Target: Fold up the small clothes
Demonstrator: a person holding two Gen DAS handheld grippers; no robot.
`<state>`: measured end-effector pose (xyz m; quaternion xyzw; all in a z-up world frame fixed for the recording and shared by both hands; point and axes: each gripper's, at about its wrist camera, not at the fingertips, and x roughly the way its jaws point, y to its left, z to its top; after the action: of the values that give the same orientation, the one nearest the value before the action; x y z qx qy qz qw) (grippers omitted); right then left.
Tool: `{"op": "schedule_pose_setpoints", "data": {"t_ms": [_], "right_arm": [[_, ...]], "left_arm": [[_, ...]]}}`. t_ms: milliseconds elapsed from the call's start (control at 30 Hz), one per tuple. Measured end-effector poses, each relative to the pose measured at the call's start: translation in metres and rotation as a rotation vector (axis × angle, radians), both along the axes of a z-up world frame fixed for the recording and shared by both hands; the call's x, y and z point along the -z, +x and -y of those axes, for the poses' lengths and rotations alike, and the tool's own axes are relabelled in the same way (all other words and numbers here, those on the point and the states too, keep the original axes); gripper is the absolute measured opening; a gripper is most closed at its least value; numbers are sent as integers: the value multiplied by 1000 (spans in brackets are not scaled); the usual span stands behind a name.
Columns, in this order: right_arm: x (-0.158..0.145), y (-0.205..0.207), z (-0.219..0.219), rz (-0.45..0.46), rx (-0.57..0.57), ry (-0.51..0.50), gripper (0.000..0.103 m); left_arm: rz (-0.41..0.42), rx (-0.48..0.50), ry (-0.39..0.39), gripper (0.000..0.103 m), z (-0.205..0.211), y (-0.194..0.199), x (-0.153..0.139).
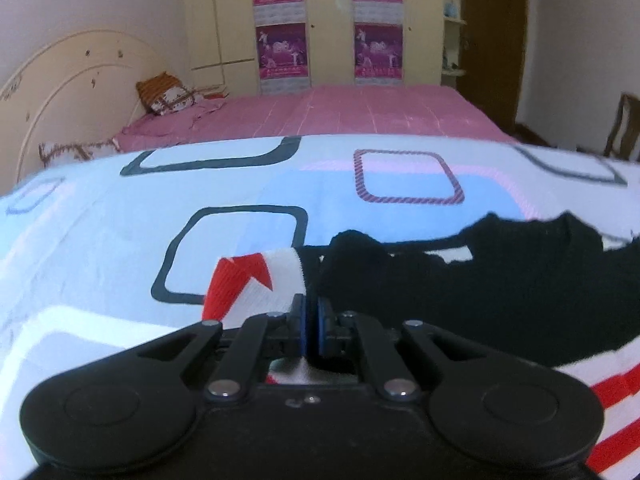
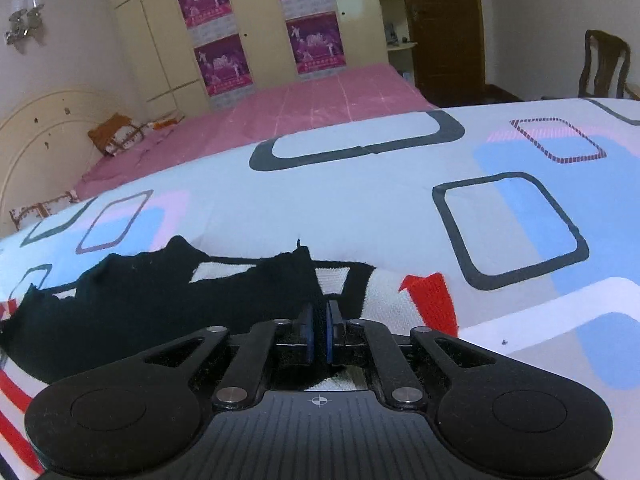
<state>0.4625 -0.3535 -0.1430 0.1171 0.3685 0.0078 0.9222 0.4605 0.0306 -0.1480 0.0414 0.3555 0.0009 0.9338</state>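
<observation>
— Where's the garment?

— The black, white and red knit garment lies flat on my patterned sheet, filling the lower right of the left view, the lower left of the right.

— Your tools?

— My left gripper pinches its edge; my right gripper is clamped on black cloth.

— Its long axis?

— Across the frame, side to side.

My left gripper body hiding the garment's near edge, its striped part cut off at the right, poster print too blurred to read
</observation>
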Motion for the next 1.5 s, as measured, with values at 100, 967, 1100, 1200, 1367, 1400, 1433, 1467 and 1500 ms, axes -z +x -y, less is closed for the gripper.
{"op": "schedule_pose_setpoints", "data": {"t_ms": [100,967,1100,1200,1367,1400,1433,1467,1500], "right_arm": [[-6,-3,1,4,-5,1,6],[-37,-63,-97,54,-192,17,61],[-32,-67,-106,47,-208,-16,60],[-26,-70,-103,33,-214,-32,60],[-12,-76,-86,-7,-184,-95,60],[-9,-77,-79,-13,-170,-111,60],[-8,-80,-72,-10,-158,-114,60],[-7,-84,-65,-8,-143,-112,60],[-6,-86,-59,-7,-129,-119,60]], "left_arm": [[-7,2,9,26,-1,2,-5],[-45,177,-113,67,52,-67,-36],[-68,163,-77,67,54,-69,-24],[-111,122,-66,68,45,-68,-10],[-107,93,-76,72,30,-71,-3],[-107,86,-77,72,27,-71,-4],[-106,79,-77,72,25,-71,-4],[-104,75,-76,72,23,-72,-4],[-100,72,-76,72,20,-73,-3]]}}
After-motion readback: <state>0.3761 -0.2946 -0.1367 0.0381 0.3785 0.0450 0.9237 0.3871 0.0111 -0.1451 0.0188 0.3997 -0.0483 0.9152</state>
